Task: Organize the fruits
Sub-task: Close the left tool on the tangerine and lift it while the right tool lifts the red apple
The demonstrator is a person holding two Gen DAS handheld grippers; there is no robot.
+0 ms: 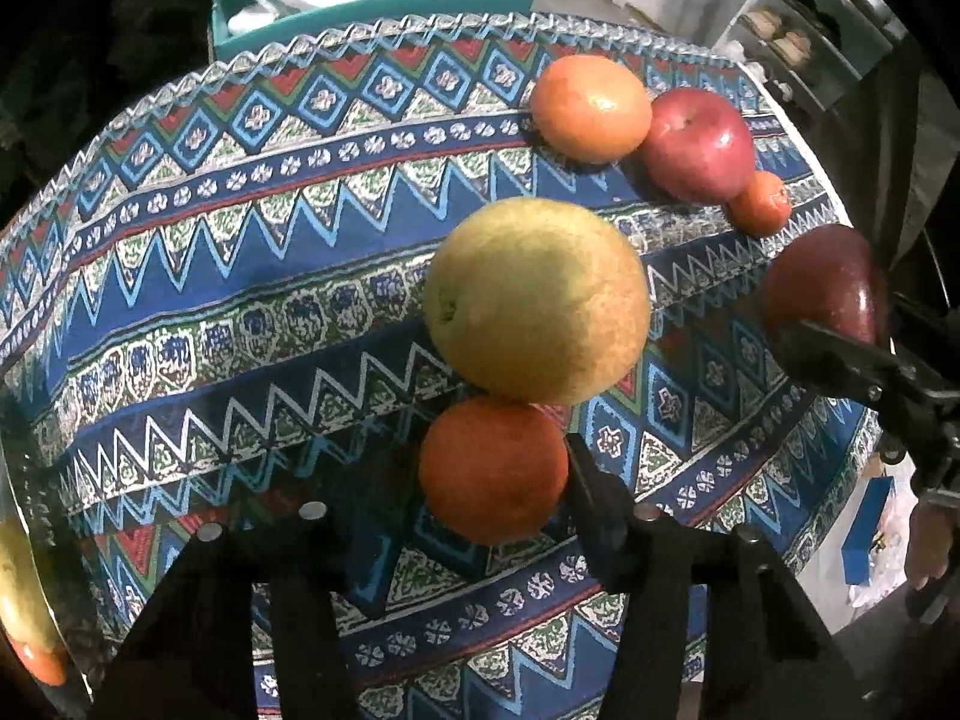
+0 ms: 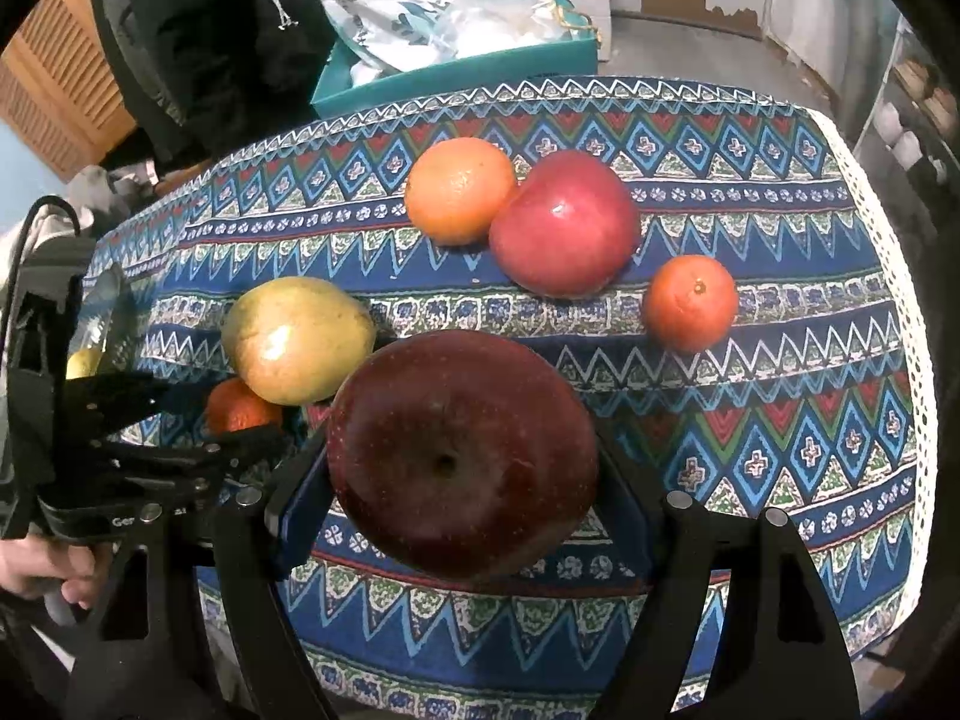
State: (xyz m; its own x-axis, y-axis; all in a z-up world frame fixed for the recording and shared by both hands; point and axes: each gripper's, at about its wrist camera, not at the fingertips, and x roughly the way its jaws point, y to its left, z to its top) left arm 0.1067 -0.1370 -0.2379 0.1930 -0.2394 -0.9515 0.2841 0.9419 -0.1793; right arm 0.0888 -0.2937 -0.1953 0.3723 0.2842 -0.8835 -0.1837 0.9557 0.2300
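My left gripper (image 1: 493, 457) is shut on a small orange (image 1: 489, 486) that lies on the patterned tablecloth (image 1: 240, 276), just in front of a big yellow-green fruit (image 1: 534, 300). My right gripper (image 2: 462, 465) is shut on a large dark red apple (image 2: 462, 456), which the left wrist view shows at the table's right side (image 1: 822, 282). Farther back lie an orange (image 2: 459, 189), a red apple (image 2: 564, 222) touching it, and a small tangerine (image 2: 690, 303). The right wrist view shows the left gripper (image 2: 231, 420) around the small orange (image 2: 240, 411).
A teal box (image 2: 456, 75) stuffed with plastic bags stands behind the table. At the table's left edge is a glass container (image 1: 24, 540) with a yellow fruit (image 1: 15, 594) and an orange one (image 1: 42, 663). Shelves (image 1: 804, 36) stand at the far right.
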